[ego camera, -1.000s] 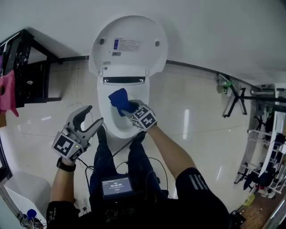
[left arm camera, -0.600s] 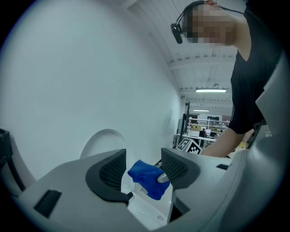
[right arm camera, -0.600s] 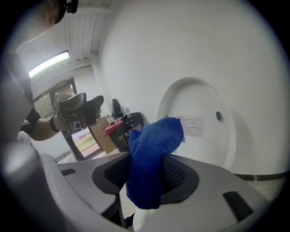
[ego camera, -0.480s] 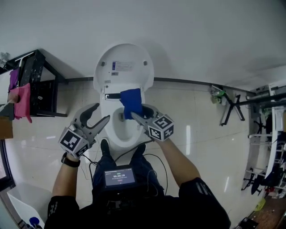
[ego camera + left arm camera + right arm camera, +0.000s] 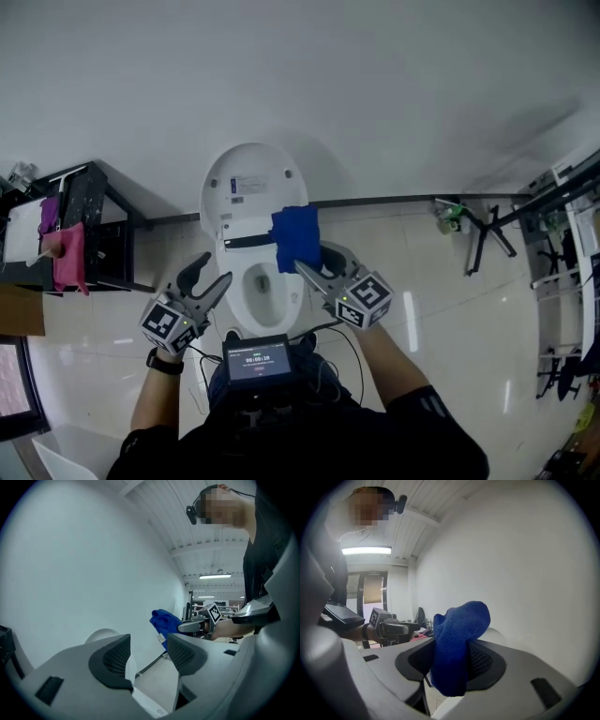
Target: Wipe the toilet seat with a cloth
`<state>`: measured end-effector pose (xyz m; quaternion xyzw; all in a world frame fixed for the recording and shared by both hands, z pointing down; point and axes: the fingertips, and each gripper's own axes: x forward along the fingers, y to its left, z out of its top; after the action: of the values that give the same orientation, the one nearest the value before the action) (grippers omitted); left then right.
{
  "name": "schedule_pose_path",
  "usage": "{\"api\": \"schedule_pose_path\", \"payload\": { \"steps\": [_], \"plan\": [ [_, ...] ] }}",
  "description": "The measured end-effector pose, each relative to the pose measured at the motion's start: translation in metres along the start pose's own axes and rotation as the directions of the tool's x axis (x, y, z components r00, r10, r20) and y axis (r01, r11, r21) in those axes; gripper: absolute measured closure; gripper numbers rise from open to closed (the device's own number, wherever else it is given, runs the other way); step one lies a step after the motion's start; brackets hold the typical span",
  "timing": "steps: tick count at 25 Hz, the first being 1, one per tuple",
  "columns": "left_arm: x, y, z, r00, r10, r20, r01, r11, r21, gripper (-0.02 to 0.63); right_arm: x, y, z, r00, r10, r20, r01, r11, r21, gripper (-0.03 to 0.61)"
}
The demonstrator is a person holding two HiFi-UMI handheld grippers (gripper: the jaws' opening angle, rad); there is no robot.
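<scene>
The white toilet (image 5: 258, 286) stands against the wall with its lid (image 5: 248, 183) raised. My right gripper (image 5: 314, 255) is shut on a blue cloth (image 5: 295, 236), held up in the air over the bowl's back right, in front of the lid hinge. In the right gripper view the blue cloth (image 5: 454, 644) bulges up between the pads. My left gripper (image 5: 212, 272) is open and holds nothing, hovering by the bowl's left side. From the left gripper view its pads (image 5: 112, 660) stand apart, with the blue cloth (image 5: 164, 620) and right gripper (image 5: 199, 624) beyond.
A black rack (image 5: 98, 234) with pink cloths (image 5: 67, 255) stands left of the toilet. A black folding stand (image 5: 487, 230) leans at the right wall. A small lit screen (image 5: 258, 359) sits at the person's chest. White tiled floor surrounds the bowl.
The right gripper has lifted the blue cloth off the bowl's rim and up in front of the lid. The left gripper rose alongside. The view has pulled back from the toilet.
</scene>
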<state>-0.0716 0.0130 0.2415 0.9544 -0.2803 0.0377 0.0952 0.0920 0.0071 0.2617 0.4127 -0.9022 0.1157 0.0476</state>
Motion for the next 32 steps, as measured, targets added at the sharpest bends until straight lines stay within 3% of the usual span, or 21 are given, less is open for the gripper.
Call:
{"api": "schedule_pose_path", "payload": {
  "steps": [12,20,32],
  "plan": [
    [-0.014,-0.004,0.030,0.997,0.050,0.064,-0.051,0.999,0.013,0.374,-0.029,0.013,0.041,0.998,-0.002,0.068,0.004,0.999,-0.039,0.386],
    [-0.016,-0.005,0.037,0.996,0.043,0.073,-0.045,0.999,0.025,0.374,-0.028,0.024,0.044,0.997,0.030,0.075,-0.023,0.995,-0.093,0.388],
    [-0.018,-0.004,0.041,0.995,0.048,0.084,-0.051,0.998,0.026,0.374,-0.027,0.024,0.054,0.997,0.042,0.071,-0.037,0.996,-0.076,0.388]
  ]
}}
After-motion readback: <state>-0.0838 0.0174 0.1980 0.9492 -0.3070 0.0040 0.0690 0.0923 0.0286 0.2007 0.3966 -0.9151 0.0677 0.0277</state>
